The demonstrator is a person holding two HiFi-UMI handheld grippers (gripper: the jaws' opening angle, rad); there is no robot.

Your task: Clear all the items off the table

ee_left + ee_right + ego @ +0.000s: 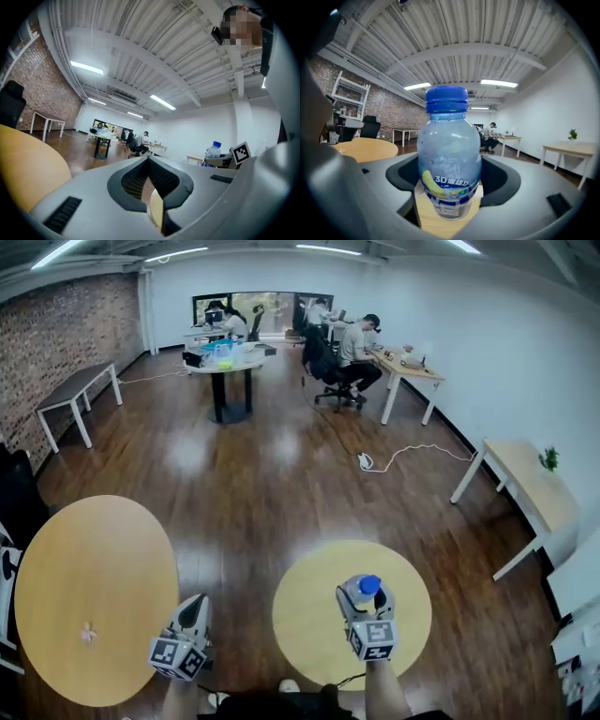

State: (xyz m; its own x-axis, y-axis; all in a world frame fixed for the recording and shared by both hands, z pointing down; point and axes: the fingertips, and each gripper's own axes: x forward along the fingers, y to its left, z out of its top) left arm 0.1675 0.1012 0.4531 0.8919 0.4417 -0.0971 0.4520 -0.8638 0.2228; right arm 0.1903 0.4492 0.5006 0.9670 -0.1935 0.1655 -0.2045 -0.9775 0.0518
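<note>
Right gripper [450, 185] fingers [401, 176] wide, gripping bottle [449, 140]; left gripper [150, 168] closed

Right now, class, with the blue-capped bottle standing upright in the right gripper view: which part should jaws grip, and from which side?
Grip the bottle at its labelled body, coming in level from the side, as the right gripper does now. It stands upright, and the round body gives the jaws an even surface; the blue cap is narrower and probably less secure.

Grey left gripper [194, 606] and right gripper [366, 594], each with black-and-white marker cube [176, 657], dark ribbed pads [135, 180]; person in dark clothing [281, 706].
</note>
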